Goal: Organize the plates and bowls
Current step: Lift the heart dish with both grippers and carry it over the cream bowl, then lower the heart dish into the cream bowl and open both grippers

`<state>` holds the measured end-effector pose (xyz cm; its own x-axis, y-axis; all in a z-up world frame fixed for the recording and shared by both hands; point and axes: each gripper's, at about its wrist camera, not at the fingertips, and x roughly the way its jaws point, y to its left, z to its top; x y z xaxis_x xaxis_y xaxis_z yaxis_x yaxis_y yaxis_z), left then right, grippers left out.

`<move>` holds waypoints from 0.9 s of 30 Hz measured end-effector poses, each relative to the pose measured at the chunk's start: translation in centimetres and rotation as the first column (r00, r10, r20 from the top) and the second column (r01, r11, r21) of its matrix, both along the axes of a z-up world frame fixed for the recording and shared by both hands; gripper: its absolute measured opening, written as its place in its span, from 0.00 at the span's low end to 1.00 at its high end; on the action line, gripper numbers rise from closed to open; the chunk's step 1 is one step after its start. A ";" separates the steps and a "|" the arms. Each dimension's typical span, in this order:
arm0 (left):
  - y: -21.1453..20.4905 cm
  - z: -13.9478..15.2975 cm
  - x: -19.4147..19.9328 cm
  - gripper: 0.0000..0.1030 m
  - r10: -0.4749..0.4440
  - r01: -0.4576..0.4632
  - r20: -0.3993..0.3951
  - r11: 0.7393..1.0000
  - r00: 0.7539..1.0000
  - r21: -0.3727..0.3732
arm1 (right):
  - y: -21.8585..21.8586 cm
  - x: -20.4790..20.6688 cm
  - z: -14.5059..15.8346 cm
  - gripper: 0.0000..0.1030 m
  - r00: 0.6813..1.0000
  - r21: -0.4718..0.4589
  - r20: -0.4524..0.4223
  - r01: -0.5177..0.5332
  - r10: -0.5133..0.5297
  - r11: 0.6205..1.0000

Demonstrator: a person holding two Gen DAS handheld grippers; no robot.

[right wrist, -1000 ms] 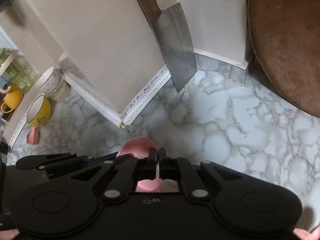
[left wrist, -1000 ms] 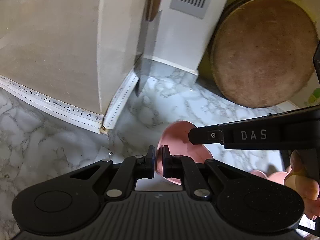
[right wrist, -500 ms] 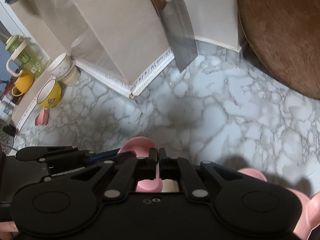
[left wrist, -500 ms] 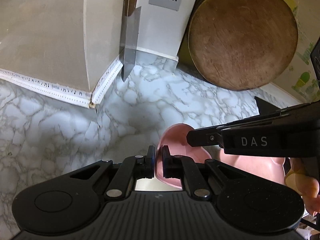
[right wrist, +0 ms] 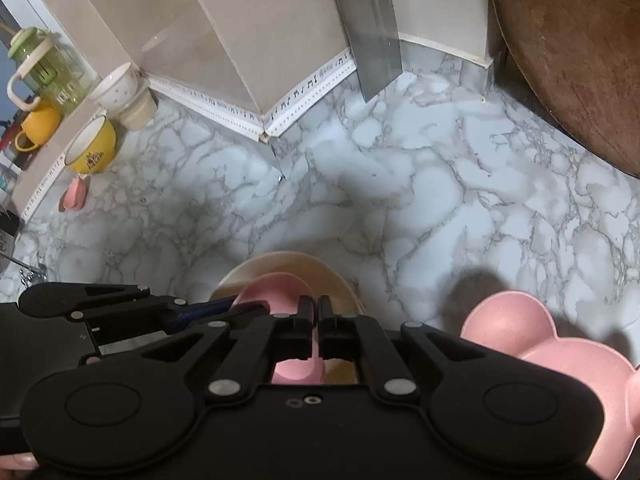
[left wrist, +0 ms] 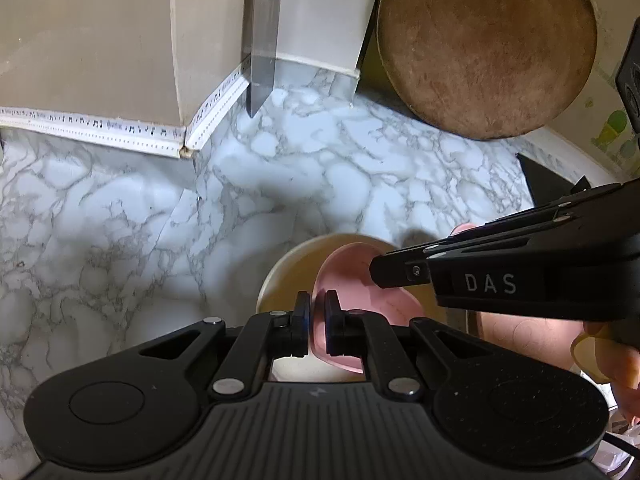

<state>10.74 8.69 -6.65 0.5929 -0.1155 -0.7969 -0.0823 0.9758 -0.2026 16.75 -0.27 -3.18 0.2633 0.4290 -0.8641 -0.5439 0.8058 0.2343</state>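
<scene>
A small pink heart-shaped dish (left wrist: pixel 362 280) is held from two sides, just above or inside a cream bowl (left wrist: pixel 292 268) on the marble counter. My left gripper (left wrist: pixel 316 314) is shut on the dish's near rim. My right gripper (right wrist: pixel 314 330) is shut on the opposite rim of the same pink dish (right wrist: pixel 276 286), above the cream bowl (right wrist: pixel 288 260). A larger pink bear-shaped plate (right wrist: pixel 560 356) lies on the counter to the right.
A cleaver blade (left wrist: pixel 262 36) hangs by the beige wall corner. A round wooden board (left wrist: pixel 486 42) leans at the back right. A yellow bowl (right wrist: pixel 90 148), stacked cups (right wrist: pixel 120 92), a small pink dish (right wrist: pixel 74 194) and a green jug (right wrist: pixel 44 68) stand far left.
Both grippers pulled back and down with the pink dish. The cream bowl has come into view under it, and the bear-shaped plate shows more fully.
</scene>
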 end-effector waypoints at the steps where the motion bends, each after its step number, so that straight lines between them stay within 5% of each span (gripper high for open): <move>1: 0.0 -0.2 0.0 0.06 0.000 0.000 -0.003 1.000 1.000 0.003 | 0.1 -0.1 -0.1 0.03 1.000 -0.008 0.003 -0.004 0.004 1.000; 19: -0.3 -2.3 0.5 0.06 -0.029 0.032 -0.058 0.999 0.998 0.043 | 1.6 -0.3 -1.6 0.04 0.999 -0.096 0.021 -0.026 0.028 0.995; 27: -0.3 -2.5 0.7 0.06 -0.038 0.041 -0.062 0.998 0.997 0.047 | 1.7 -0.1 -1.7 0.12 1.000 -0.084 0.001 -0.025 0.026 0.996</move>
<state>11.40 8.41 -9.14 0.5387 -0.0982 -0.8368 -0.0546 0.9870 -0.1510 16.67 1.41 -4.83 0.2549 0.3619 -0.8967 -0.5649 0.8084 0.1657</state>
